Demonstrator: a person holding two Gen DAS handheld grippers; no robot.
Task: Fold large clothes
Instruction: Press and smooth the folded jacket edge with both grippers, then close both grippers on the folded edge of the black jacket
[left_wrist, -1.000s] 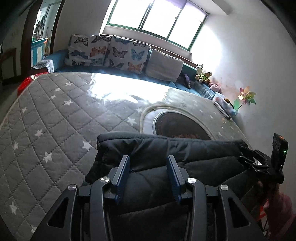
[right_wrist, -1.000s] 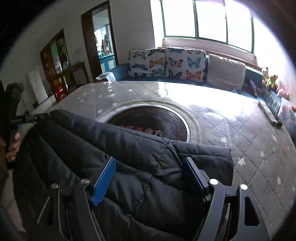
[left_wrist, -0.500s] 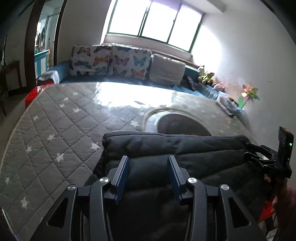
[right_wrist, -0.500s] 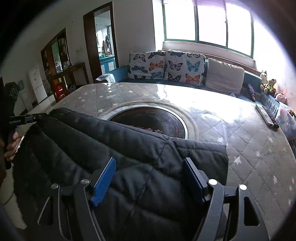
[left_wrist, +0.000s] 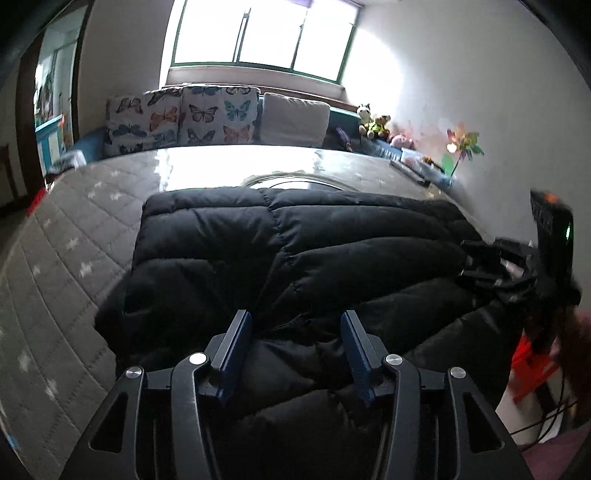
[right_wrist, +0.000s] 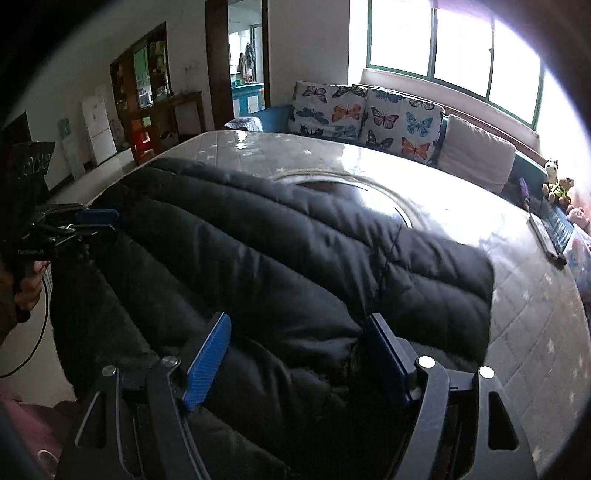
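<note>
A black puffer jacket (left_wrist: 295, 240) lies folded across the grey star-quilted table (left_wrist: 74, 240), its near part hanging over the front edge. My left gripper (left_wrist: 295, 332) holds a bunched fold of the jacket's near edge; its jaws are opening while the fabric still fills the gap. At the far left of the right wrist view the left gripper (right_wrist: 94, 221) shows again. My right gripper (right_wrist: 297, 339) stands wide, shut on a thick bunch of the jacket (right_wrist: 295, 258). The right gripper (left_wrist: 484, 258) appears at the jacket's right end in the left wrist view.
A round glass inset (right_wrist: 369, 192) in the table is partly covered by the jacket. A remote (right_wrist: 546, 236) lies near the table's right edge. Butterfly cushions (left_wrist: 184, 118) line a sofa behind. A pinwheel (left_wrist: 461, 144) and a red stool (left_wrist: 532, 362) stand on the right.
Both grippers carried the jacket farther over the table, so it now covers most of the round inset. The left jaws stand wider than before.
</note>
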